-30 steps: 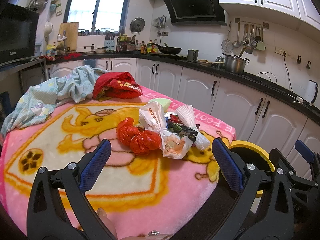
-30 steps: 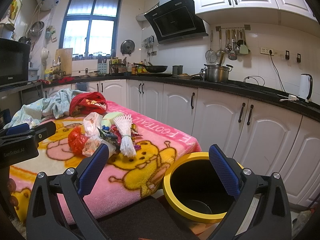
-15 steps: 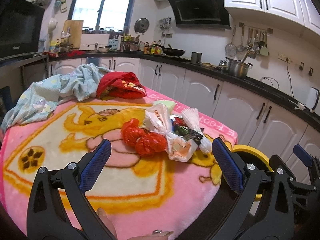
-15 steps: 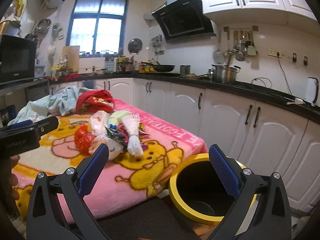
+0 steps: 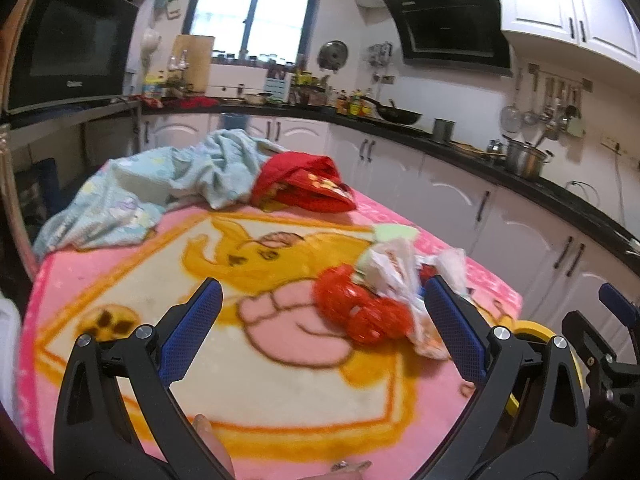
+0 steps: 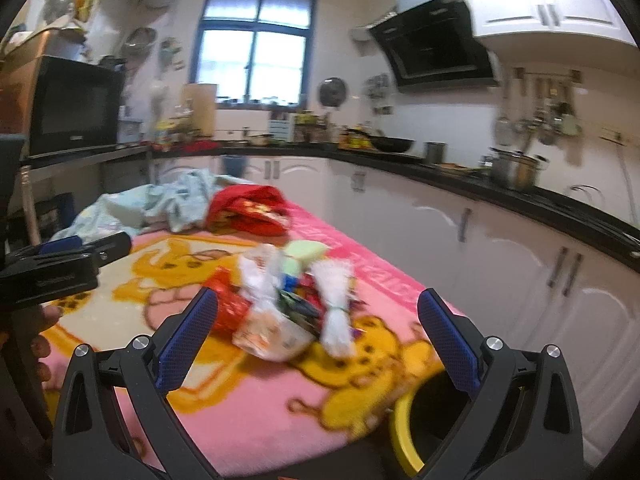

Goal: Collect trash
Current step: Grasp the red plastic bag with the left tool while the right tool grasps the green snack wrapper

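A pile of trash lies on the pink cartoon blanket: a red plastic bag, a white wrapper, a printed clear bag, a white paper bundle and a pale green piece. My left gripper is open and empty, just short of the red bag. My right gripper is open and empty, above the pile's near side. A yellow-rimmed black bin stands by the table's right edge, and also shows in the left wrist view.
A light blue cloth and a red cloth lie at the table's far end. White cabinets with a black counter run along the right and back. A microwave stands at the left.
Both grippers have swung left and moved closer to the trash pile. The bin has slid to the lower right of both views. Nothing was grasped.
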